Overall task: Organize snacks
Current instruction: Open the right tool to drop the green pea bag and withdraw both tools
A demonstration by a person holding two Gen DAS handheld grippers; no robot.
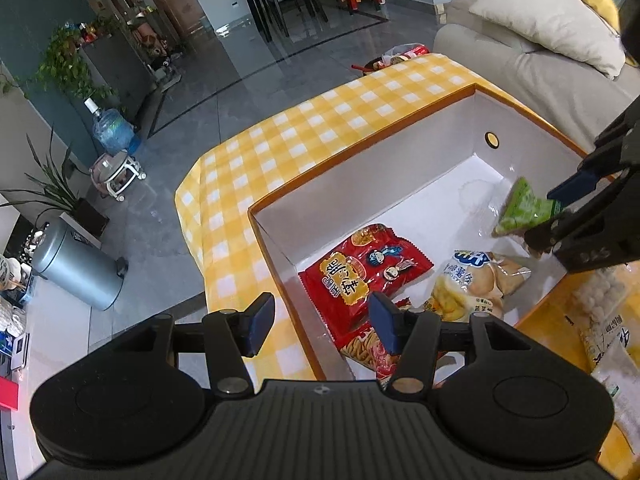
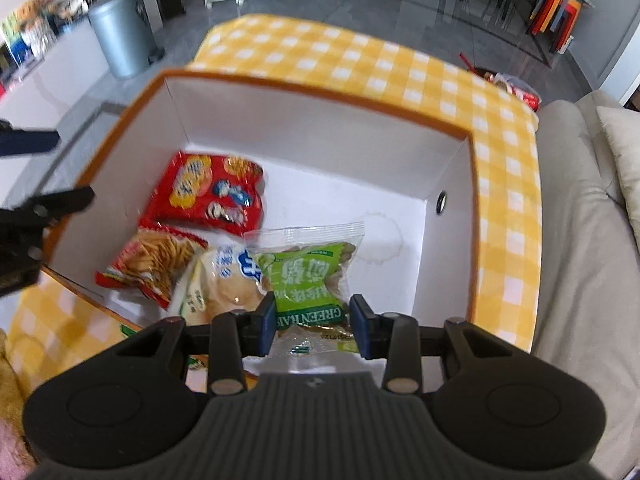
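Observation:
A white box with an orange rim [image 1: 360, 152] [image 2: 320, 90] stands on the yellow checked tablecloth [image 1: 300, 140]. In it lie a red snack bag [image 1: 360, 268] [image 2: 208, 190], a red bag of stick snacks [image 1: 368, 348] [image 2: 156, 260] and a clear bag of pale biscuits [image 1: 476, 284] [image 2: 224, 284]. My right gripper [image 2: 314, 320] [image 1: 556, 212] is shut on one end of a green snack packet [image 2: 308, 280] [image 1: 524, 208], which hangs over the box's right half. My left gripper [image 1: 322, 324] [image 2: 44, 170] stands open over the box's near left wall, with nothing between its fingers.
More clear snack packets [image 1: 600, 308] lie on the cloth outside the box, beside its near right corner. A beige sofa [image 1: 540, 52] [image 2: 580, 240] runs along the table's far side. A grey bin [image 1: 76, 268] [image 2: 120, 36] stands on the floor beyond the table.

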